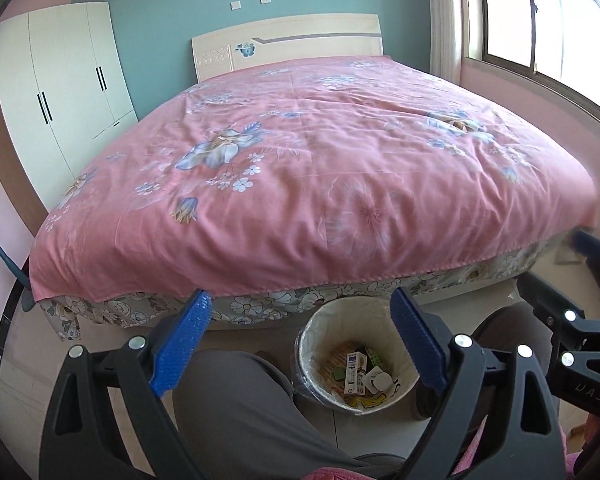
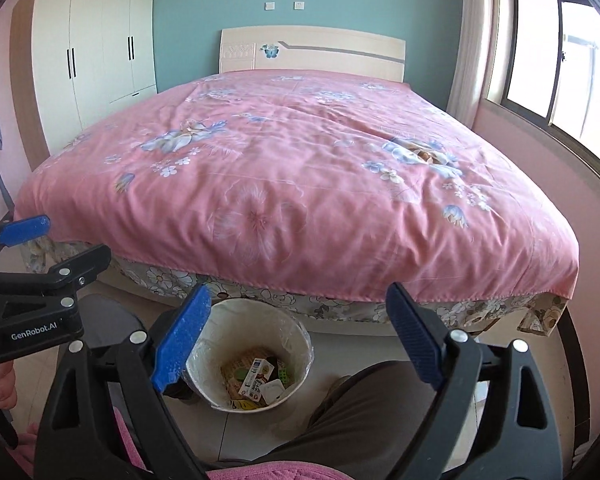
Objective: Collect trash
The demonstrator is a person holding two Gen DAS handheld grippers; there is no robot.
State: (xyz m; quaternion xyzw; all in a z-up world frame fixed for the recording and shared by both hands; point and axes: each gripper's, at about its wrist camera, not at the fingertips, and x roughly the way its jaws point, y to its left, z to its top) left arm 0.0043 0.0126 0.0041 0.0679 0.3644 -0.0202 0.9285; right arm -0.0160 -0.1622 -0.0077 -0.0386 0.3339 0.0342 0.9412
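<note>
Before the bed (image 1: 300, 152), both spread tools (image 1: 300, 320) (image 2: 296, 316) flank the bin (image 1: 396, 396).

I get bright daylight in both wrist views, coming from the window (image 1: 540, 16) to the right of the bed (image 1: 300, 160). The panes are blown out to near white, with no detail in them. The pink cover nearest the window is lit most strongly, and its creases throw soft, shallow shadows. Below the bed's foot the floor and the inside of the bin (image 2: 256, 364) sit in duller shade. Fisheye bending is strong: the wardrobe (image 2: 96, 56) left of the bed bows, and dark vignetting fills every corner. In the left wrist view, the right gripper (image 1: 580, 240) off the bed's near right corner looks blurred.
</note>
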